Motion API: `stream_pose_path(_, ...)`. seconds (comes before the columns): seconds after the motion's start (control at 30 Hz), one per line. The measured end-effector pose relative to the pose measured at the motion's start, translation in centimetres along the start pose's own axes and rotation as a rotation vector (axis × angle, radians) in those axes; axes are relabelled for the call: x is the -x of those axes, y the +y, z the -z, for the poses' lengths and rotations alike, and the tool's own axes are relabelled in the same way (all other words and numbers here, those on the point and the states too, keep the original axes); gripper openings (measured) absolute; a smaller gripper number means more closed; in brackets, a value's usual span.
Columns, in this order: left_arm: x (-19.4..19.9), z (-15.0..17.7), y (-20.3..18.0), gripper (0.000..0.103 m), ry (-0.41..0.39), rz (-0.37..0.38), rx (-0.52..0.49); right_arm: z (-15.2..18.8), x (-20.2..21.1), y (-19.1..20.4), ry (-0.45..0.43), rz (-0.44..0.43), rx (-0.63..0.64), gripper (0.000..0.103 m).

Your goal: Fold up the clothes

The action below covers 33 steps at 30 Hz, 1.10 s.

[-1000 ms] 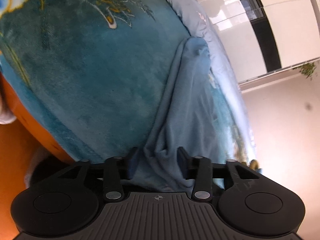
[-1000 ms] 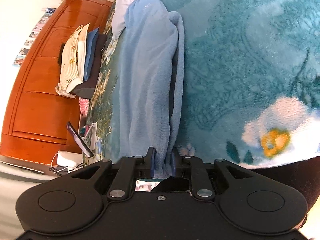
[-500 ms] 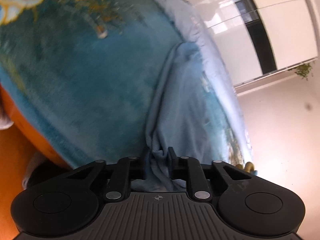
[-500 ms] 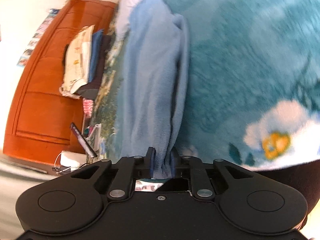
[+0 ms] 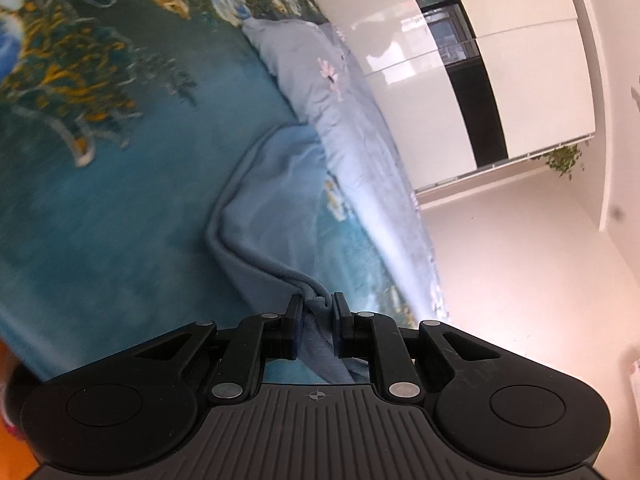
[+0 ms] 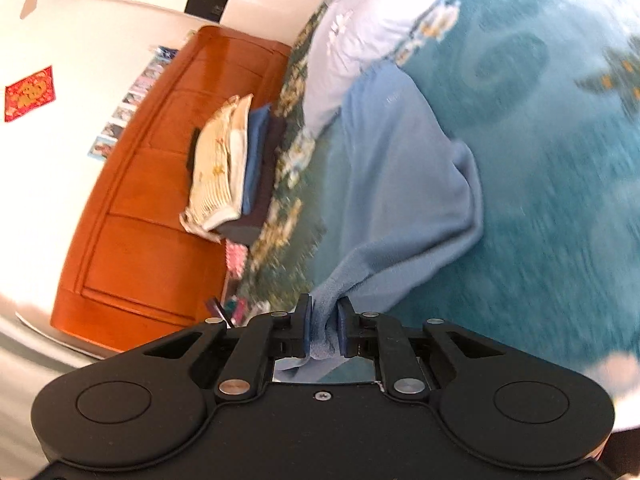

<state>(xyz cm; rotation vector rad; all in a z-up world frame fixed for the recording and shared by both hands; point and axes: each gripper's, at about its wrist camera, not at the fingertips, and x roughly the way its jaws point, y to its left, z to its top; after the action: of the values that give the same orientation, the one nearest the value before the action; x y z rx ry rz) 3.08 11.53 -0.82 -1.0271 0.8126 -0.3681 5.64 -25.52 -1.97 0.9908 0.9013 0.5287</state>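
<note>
Soft light-blue fleece garment point(image 5: 276, 204) lies across the teal plush floral blanket point(image 5: 100, 216) on the bed, and I hold it at two bunched points. My left gripper point(image 5: 316, 312) is clamped on a gathered edge of the fleece, the cloth pinched between its fingers. My right gripper point(image 6: 324, 316) is clamped on another bunch of it point(image 6: 400, 168), which stretches away toward the pale blue quilt point(image 6: 352, 40) at the far end. Left of the bed in the right view, a stack of folded clothes point(image 6: 236, 168) leans against the orange wooden headboard point(image 6: 152, 184).
</note>
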Motion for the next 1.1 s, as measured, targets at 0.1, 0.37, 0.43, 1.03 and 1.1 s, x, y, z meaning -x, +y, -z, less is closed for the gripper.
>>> stream_pose_path(0.1,-1.4,-2.1,-1.3,0.012,0.0,0.006,0.012,-2.1,-0.8,0.6,-0.013,-0.006,-0.003,0.015)
stream_pose_path(0.37,-6.5,-7.1,-3.4,0.012,-0.019,-0.001,-0.01,-8.1,-3.9,1.0,-0.056,-0.007,-0.02,0.015)
stream_pose_path(0.43,-7.9,-8.2,-3.4,0.012,-0.021,-0.005,-0.006,-9.4,-4.7,0.9,-0.058,-0.004,-0.022,0.015)
stream_pose_path(1.03,-21.6,-17.8,-2.2,0.012,-0.021,-0.113,-0.012,-21.9,-15.4,-3.3,-0.056,0.086,-0.139,0.015)
stream_pose_path(1.1,-23.1,-18.4,-1.8,0.012,-0.014,-0.131,-0.024,-22.6,-16.6,-4.2,-0.051,0.112,-0.16,0.015)
